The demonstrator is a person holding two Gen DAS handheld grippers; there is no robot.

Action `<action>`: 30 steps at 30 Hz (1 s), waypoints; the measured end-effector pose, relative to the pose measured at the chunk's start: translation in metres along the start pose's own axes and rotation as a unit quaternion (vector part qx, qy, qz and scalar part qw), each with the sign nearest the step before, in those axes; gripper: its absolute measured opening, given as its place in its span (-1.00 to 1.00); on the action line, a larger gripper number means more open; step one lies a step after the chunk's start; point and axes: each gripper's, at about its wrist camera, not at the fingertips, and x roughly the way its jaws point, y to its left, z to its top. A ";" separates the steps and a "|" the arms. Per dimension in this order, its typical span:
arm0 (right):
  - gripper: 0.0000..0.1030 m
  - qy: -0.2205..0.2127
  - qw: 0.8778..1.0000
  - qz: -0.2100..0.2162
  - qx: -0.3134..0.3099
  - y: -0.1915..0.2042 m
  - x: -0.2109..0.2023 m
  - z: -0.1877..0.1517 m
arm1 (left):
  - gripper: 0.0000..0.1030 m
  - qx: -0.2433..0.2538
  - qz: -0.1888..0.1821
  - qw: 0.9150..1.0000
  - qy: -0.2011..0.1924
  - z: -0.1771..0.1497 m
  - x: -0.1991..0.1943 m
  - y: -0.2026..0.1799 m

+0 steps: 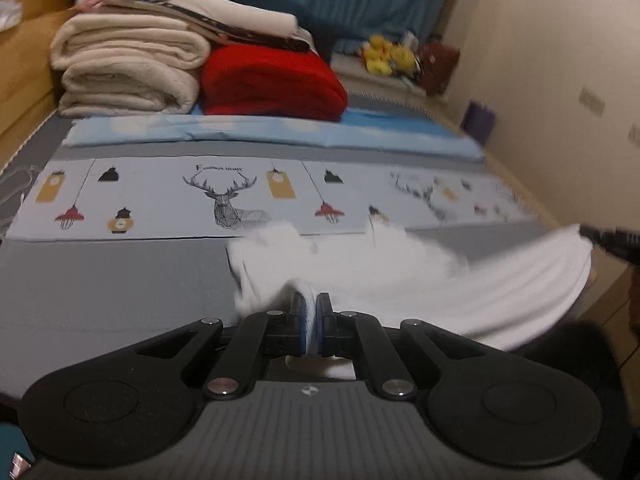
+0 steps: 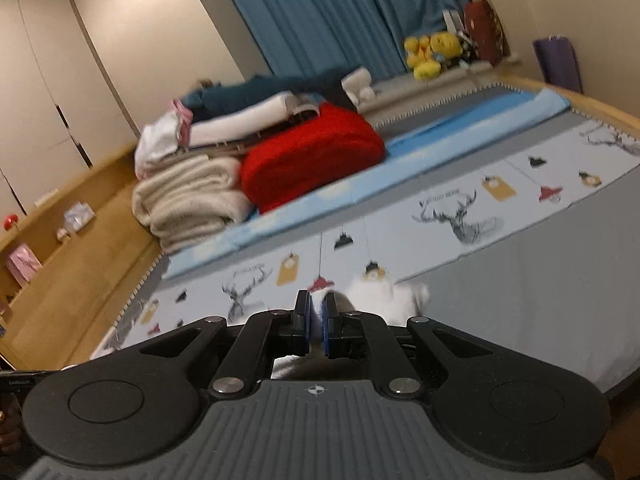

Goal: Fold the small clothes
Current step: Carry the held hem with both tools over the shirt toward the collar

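Observation:
A small white garment hangs stretched above the grey bed. My left gripper is shut on one edge of it. The garment runs right to my right gripper, whose tip shows at the right edge of the left wrist view. In the right wrist view my right gripper is shut on white cloth, and more of the garment shows just beyond the fingers. The cloth is blurred.
A deer-print sheet and a light blue pad lie across the bed. Folded cream blankets and a red blanket are stacked at the back left. Yellow plush toys sit by the blue curtain. A wall runs on the right.

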 end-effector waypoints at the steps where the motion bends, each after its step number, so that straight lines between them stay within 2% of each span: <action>1: -0.90 0.000 1.000 -0.001 0.004 -0.002 0.002 0.001 | -0.90 -0.015 -0.002 1.000 0.002 0.001 0.003 0.006; 5: -0.91 0.033 0.999 -0.031 0.020 -0.021 0.057 0.004 | -0.90 -0.038 0.005 0.999 0.035 0.009 0.062 0.033; 9: -0.91 0.090 0.993 -0.074 0.019 -0.048 0.154 0.004 | -0.90 -0.044 0.023 0.996 0.079 0.019 0.164 0.063; 12: -0.91 0.137 0.984 -0.112 0.021 -0.073 0.225 -0.001 | -0.90 -0.055 0.026 0.992 0.107 0.019 0.228 0.083; 15: -0.91 0.171 0.974 -0.142 0.035 -0.092 0.273 -0.017 | -0.90 -0.079 0.032 0.987 0.139 0.010 0.283 0.103; 16: -0.91 0.179 0.972 -0.146 0.039 -0.096 0.285 -0.024 | -0.90 -0.090 0.035 0.984 0.149 0.011 0.292 0.106; 18: -0.90 0.197 0.966 -0.157 0.056 -0.103 0.303 -0.028 | -0.85 -0.103 0.027 0.986 0.131 0.022 0.300 0.108; 21: -0.87 0.145 0.977 -0.141 0.068 -0.107 0.305 -0.014 | -0.75 -0.127 0.039 0.986 0.106 0.035 0.306 0.126; 23: -0.86 0.121 0.978 -0.163 0.043 -0.107 0.305 -0.008 | -0.61 -0.152 0.051 0.981 0.108 0.036 0.308 0.142; 25: -0.86 0.132 0.975 -0.177 0.021 -0.111 0.306 -0.009 | -0.46 -0.157 0.055 0.979 0.117 0.034 0.309 0.153; 27: -0.86 0.161 0.973 -0.167 0.010 -0.114 0.308 -0.014 | -0.27 -0.145 0.060 0.979 0.128 0.031 0.306 0.155; 30: -0.85 0.177 0.970 -0.168 -0.007 -0.115 0.304 -0.019 | -0.11 -0.136 0.069 0.978 0.142 0.024 0.300 0.154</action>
